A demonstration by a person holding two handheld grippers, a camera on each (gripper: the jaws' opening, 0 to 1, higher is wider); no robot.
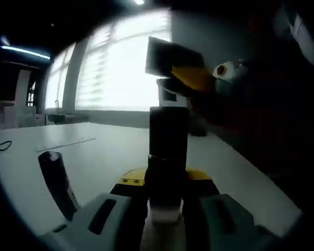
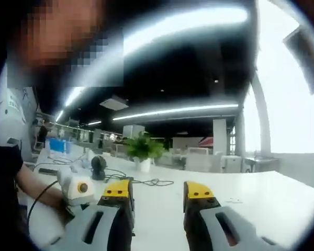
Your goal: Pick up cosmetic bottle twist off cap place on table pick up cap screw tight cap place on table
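Left gripper (image 1: 166, 196), rising from 6 o'clock of the left gripper view, is clamped on the cosmetic bottle (image 1: 165, 180), which stands upright between the jaws with its dark cap (image 1: 168, 130) on top. At 1 o'clock of the bottle, a yellow-tipped second gripper (image 1: 191, 78) hangs above the cap, apart from it. A dark stick-like object (image 1: 57, 180) lies on the white table (image 1: 104, 151) at 8 o'clock. Right gripper (image 2: 158, 201), in the right gripper view, stands with jaws apart, holding nothing. Judged stage: bottle lifted, cap apparently seated; whether unscrewing is pending or retightening done cannot be told.
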